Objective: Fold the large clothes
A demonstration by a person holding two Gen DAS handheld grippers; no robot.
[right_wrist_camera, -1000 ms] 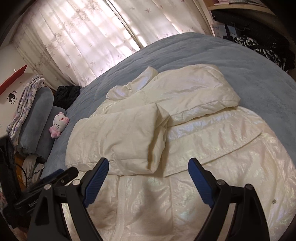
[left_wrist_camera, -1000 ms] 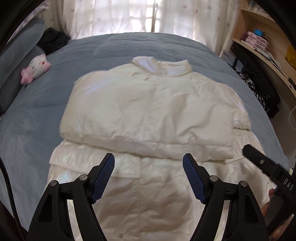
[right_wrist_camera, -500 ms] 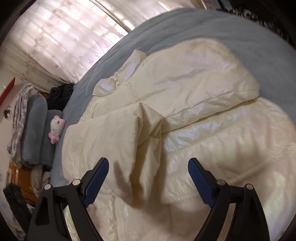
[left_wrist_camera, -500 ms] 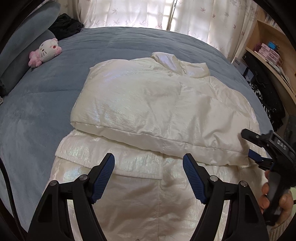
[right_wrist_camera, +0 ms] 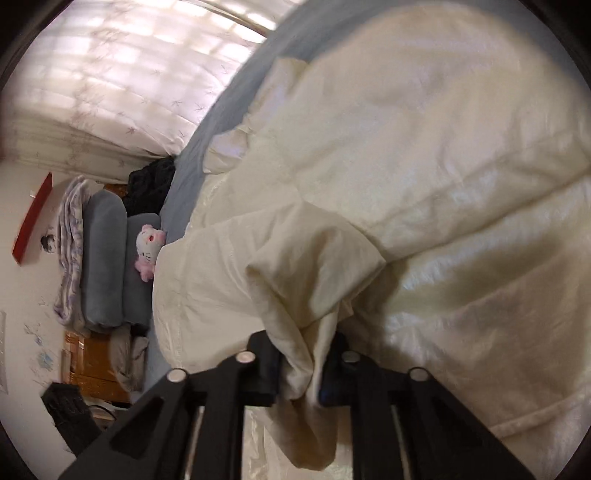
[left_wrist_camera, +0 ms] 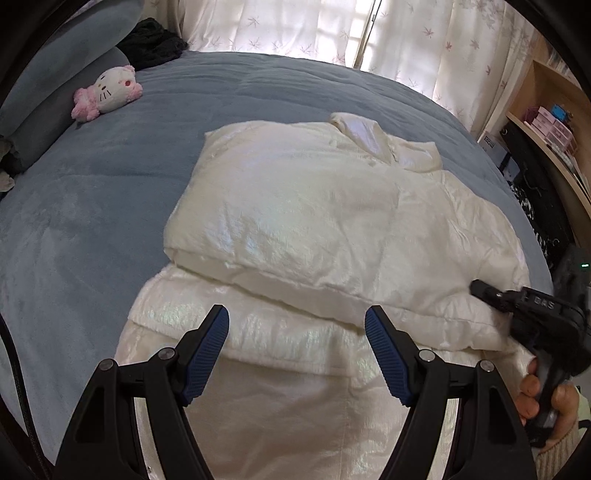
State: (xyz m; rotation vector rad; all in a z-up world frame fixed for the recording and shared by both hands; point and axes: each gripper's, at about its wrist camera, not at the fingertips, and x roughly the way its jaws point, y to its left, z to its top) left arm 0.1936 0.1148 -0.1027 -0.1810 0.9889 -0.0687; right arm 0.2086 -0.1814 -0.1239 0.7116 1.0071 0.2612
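A cream white padded jacket (left_wrist_camera: 314,229) lies on the blue-grey bed (left_wrist_camera: 92,206), its sleeves folded across the chest and its collar toward the window. My left gripper (left_wrist_camera: 297,334) hovers open over the lower part of the jacket, nothing between its blue pads. At the jacket's right edge my right gripper (left_wrist_camera: 480,288) is held by a hand (left_wrist_camera: 543,402). In the right wrist view that gripper (right_wrist_camera: 299,373) is shut on a bunched fold of the jacket's sleeve (right_wrist_camera: 306,280), which rises from between the jaws.
A pink and white plush cat (left_wrist_camera: 107,92) and grey pillows (left_wrist_camera: 55,74) lie at the bed's far left, beside dark clothing (left_wrist_camera: 151,44). Curtains (left_wrist_camera: 332,33) hang behind the bed. A wooden shelf (left_wrist_camera: 546,122) with boxes and dark bags stands on the right.
My right gripper has dropped onto the jacket's right side and gone from open to shut on the sleeve fabric. My left gripper has drifted slightly and stayed open.
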